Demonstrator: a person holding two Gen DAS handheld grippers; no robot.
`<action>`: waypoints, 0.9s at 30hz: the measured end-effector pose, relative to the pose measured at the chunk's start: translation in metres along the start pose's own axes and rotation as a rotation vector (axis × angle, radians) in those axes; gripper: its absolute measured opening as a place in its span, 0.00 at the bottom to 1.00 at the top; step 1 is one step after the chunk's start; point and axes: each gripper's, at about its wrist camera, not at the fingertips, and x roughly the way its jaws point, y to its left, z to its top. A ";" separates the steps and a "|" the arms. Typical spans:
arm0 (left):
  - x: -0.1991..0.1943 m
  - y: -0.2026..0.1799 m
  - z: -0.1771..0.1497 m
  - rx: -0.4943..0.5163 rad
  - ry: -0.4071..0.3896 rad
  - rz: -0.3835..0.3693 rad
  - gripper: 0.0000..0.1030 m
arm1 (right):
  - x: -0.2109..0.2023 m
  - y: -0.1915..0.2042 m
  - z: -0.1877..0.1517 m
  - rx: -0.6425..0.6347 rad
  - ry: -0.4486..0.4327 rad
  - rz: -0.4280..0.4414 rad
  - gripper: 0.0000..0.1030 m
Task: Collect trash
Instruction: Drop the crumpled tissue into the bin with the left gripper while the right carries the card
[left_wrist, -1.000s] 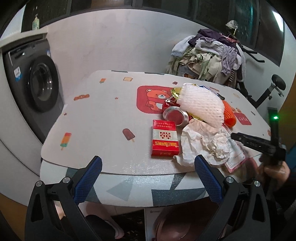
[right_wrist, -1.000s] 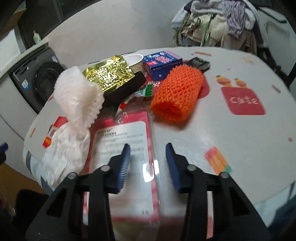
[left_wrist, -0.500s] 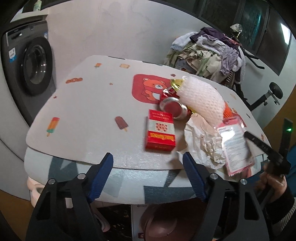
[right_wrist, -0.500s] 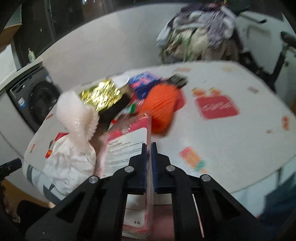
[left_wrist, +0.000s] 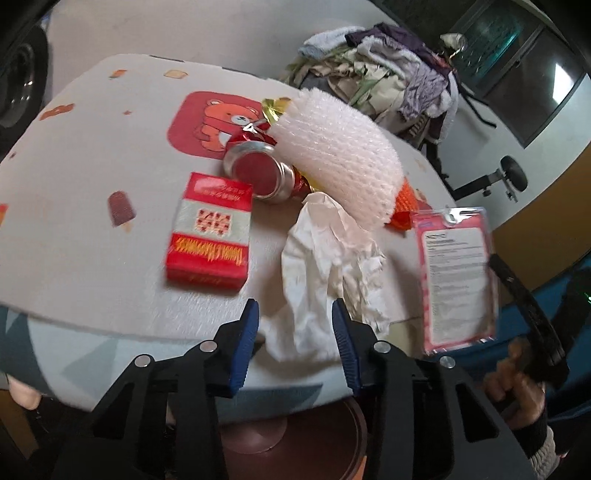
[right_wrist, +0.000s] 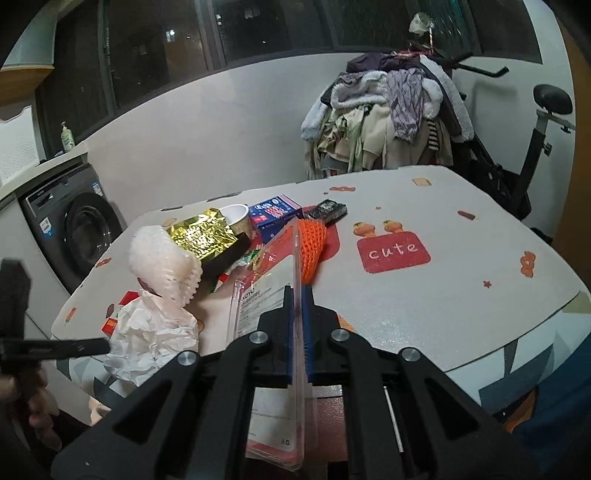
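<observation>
Our table (right_wrist: 461, 295) has a cute cloth and trash on it. We pinch the flat pink packet (right_wrist: 295, 332) tight in our right gripper (right_wrist: 297, 306), lifted off the table. Our left gripper (left_wrist: 295, 325) is closing around the crumpled white paper (left_wrist: 325, 266) at the table's edge, not squeezing yet.

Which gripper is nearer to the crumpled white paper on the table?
Left. The left gripper has the crumpled white paper between its closing jaws; the right gripper is beside it, shut on a pink packet.
</observation>
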 end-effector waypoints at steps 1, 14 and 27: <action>0.006 -0.003 0.003 -0.004 0.009 -0.004 0.39 | -0.002 0.001 0.000 -0.007 -0.003 0.002 0.08; -0.007 -0.020 -0.015 0.072 0.009 -0.036 0.18 | -0.024 0.012 -0.001 -0.018 -0.025 0.050 0.08; -0.049 -0.030 -0.080 0.252 0.060 -0.019 0.18 | -0.078 0.029 -0.014 -0.060 -0.064 0.058 0.08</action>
